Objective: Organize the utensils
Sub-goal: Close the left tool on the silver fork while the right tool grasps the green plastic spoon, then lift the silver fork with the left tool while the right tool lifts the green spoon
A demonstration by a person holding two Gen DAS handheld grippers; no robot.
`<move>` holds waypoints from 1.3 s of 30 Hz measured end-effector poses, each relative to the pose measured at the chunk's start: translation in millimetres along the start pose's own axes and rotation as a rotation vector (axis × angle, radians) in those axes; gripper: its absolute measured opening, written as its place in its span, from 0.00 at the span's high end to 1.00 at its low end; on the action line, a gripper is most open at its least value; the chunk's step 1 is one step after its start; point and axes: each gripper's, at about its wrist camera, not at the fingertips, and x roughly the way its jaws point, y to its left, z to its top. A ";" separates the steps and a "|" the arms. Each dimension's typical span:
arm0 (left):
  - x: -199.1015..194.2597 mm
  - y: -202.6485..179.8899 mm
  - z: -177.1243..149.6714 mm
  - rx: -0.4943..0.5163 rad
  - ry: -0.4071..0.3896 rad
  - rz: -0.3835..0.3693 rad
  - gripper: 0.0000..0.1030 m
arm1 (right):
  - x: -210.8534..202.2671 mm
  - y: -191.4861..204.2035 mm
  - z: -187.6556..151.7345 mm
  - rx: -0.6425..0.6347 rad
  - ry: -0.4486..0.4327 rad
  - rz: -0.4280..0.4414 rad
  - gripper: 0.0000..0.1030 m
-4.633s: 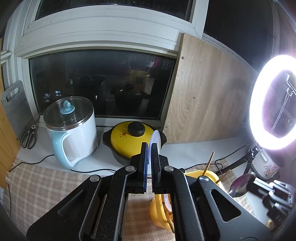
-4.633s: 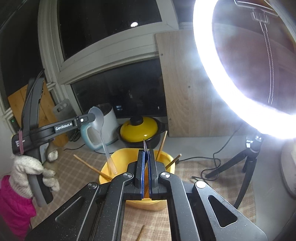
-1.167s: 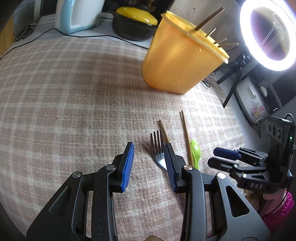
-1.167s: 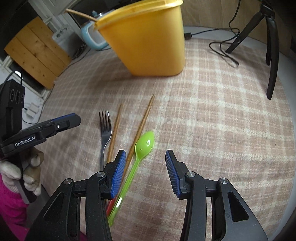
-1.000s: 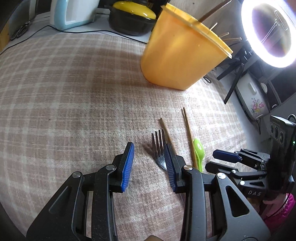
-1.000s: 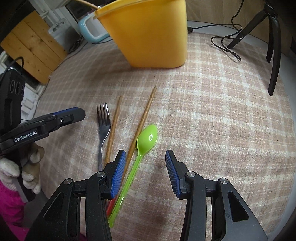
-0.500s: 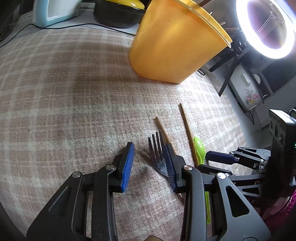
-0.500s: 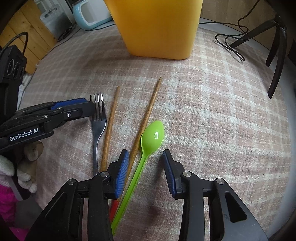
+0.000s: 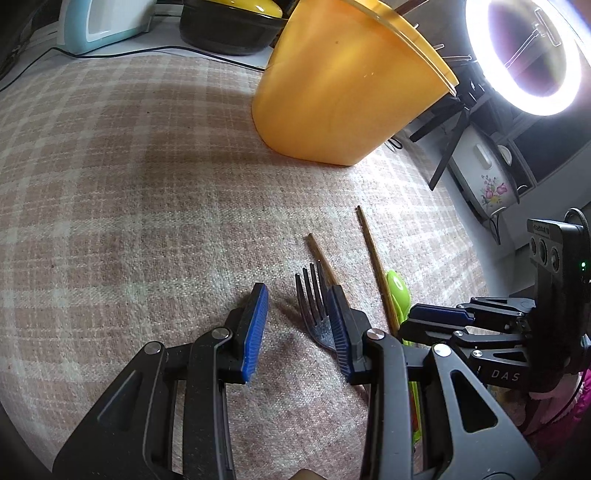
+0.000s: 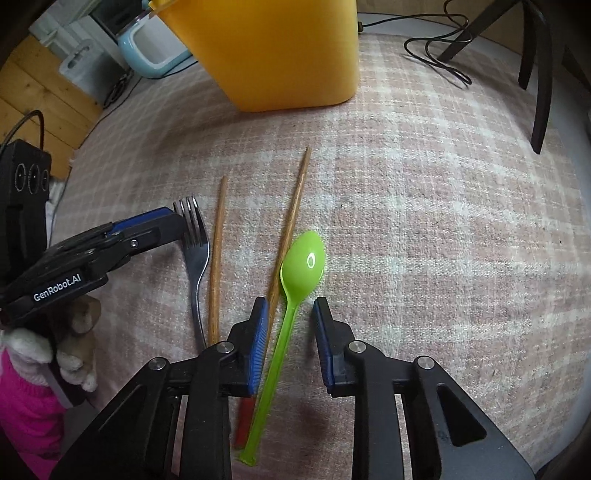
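A metal fork, two wooden chopsticks and a green plastic spoon lie side by side on the checked cloth. My left gripper is open low over the cloth, with the fork's head between its fingers, close to the right one. My right gripper is open and straddles the green spoon's handle just below the bowl. The yellow tub holding several chopsticks stands behind the utensils.
A ring light on a tripod stands at the right, its legs and cable on the cloth. A pale blue kettle and a yellow-lidded pot stand behind the tub. A floral appliance sits far right.
Both grippers dropped from high above the tub to the cloth, opening on the way. In the last second the left closed in on the fork, the right on the green spoon.
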 end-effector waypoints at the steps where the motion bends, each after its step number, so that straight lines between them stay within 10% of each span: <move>1: -0.1 -0.1 -0.3 0.001 -0.001 0.000 0.68 | -0.7 -2.8 -0.8 0.001 0.000 -0.003 0.80; 22: 8.8 -22.7 -7.7 0.079 0.012 -0.019 0.68 | 11.6 12.2 1.4 -0.205 0.066 -0.129 0.93; 26: 16.0 -31.0 -10.7 0.102 0.020 0.018 0.94 | 6.5 11.5 1.6 -0.221 0.066 -0.127 0.93; 39: 16.4 -50.1 -13.2 0.075 -0.019 0.068 0.95 | 4.2 0.0 -2.1 -0.185 0.038 -0.040 0.94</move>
